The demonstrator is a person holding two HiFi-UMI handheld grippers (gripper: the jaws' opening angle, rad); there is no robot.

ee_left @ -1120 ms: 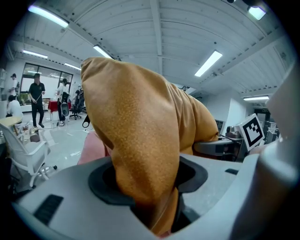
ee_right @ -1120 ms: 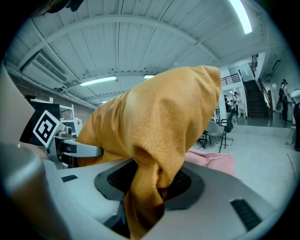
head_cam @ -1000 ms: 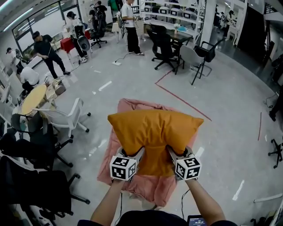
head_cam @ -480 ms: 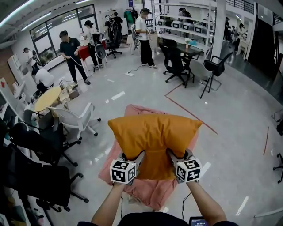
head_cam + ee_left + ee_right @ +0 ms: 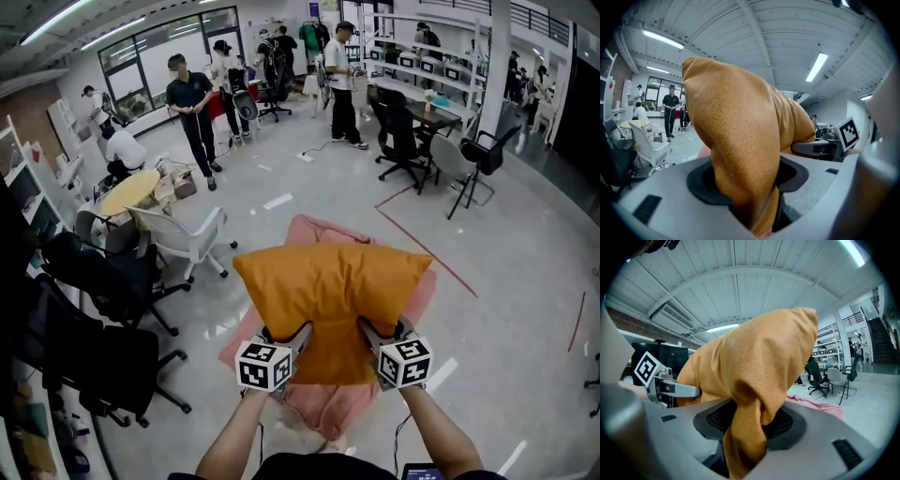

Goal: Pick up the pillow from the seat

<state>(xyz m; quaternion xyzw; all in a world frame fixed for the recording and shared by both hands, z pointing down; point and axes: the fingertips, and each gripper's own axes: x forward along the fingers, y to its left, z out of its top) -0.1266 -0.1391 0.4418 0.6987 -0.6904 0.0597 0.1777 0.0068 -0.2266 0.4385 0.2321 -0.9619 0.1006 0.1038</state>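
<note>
The orange pillow hangs in the air above the seat draped in a pink cloth. My left gripper is shut on the pillow's near edge at the left, my right gripper on the same edge at the right. In the left gripper view the orange pillow is pinched between the jaws and fills the middle. The right gripper view shows the pillow bunched between its jaws, with the left gripper's marker cube beyond.
A white office chair and black chairs stand to the left. Several people stand at the back near desks and shelves. A red tape line crosses the grey floor at the right.
The head view has tilted up, so more of the room's back shows. Both grippers still hold the pillow, a little higher over the pink cloth.
</note>
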